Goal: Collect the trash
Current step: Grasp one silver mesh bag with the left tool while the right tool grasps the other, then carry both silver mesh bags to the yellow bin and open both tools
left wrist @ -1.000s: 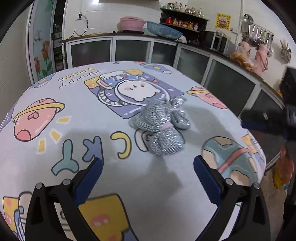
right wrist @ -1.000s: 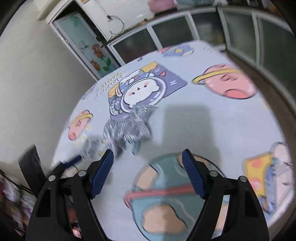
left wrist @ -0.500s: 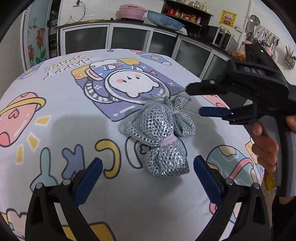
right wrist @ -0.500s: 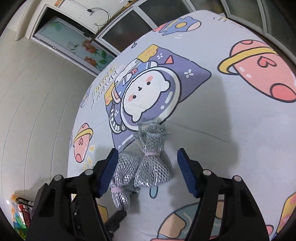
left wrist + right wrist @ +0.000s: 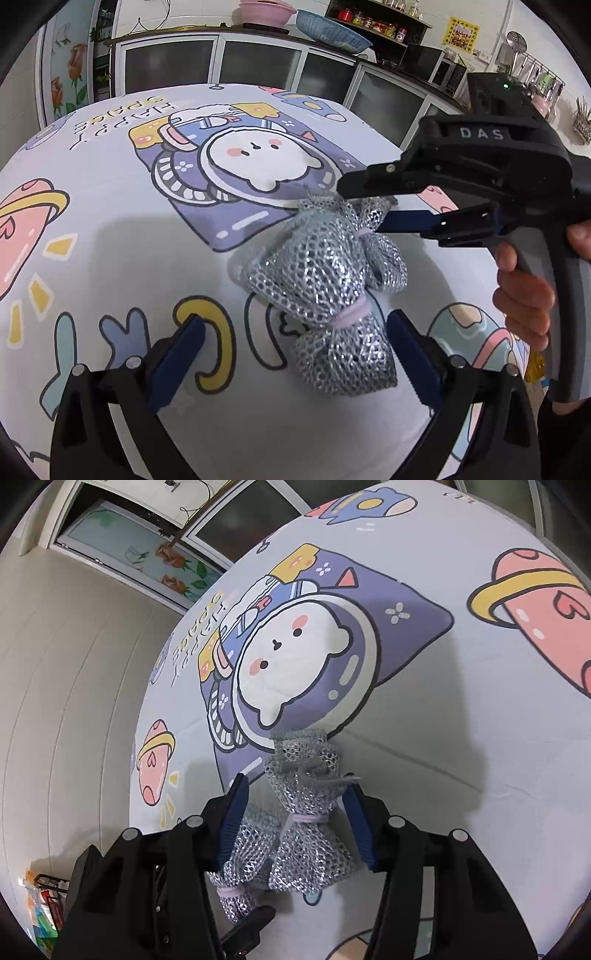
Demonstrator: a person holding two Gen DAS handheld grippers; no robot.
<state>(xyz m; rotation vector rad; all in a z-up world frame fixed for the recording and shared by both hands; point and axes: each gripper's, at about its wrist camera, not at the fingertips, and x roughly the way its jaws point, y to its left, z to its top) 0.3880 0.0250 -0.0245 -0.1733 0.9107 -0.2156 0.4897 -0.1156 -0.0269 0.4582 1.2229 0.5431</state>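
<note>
While right hand-held gripper (image 5: 295,812) closes around mesh pouch (image 5: 310,834), left hand-held gripper (image 5: 295,350) gapes empty.

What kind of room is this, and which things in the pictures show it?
Most likely a home kitchen. Behind the table with its cartoon tablecloth runs a counter with glass-door cabinets. A shelf of jars, a microwave and hanging utensils point the same way.

Cartoon space tablecloth (image 5: 110,236) fills most of the view, with an astronaut bear print (image 5: 255,155) mid-cloth. Behind the cloth there's a row of dark glass cabinets (image 5: 258,62). On top of them: pink bowl (image 5: 266,8), blue basket (image 5: 332,29) beside it.
</note>
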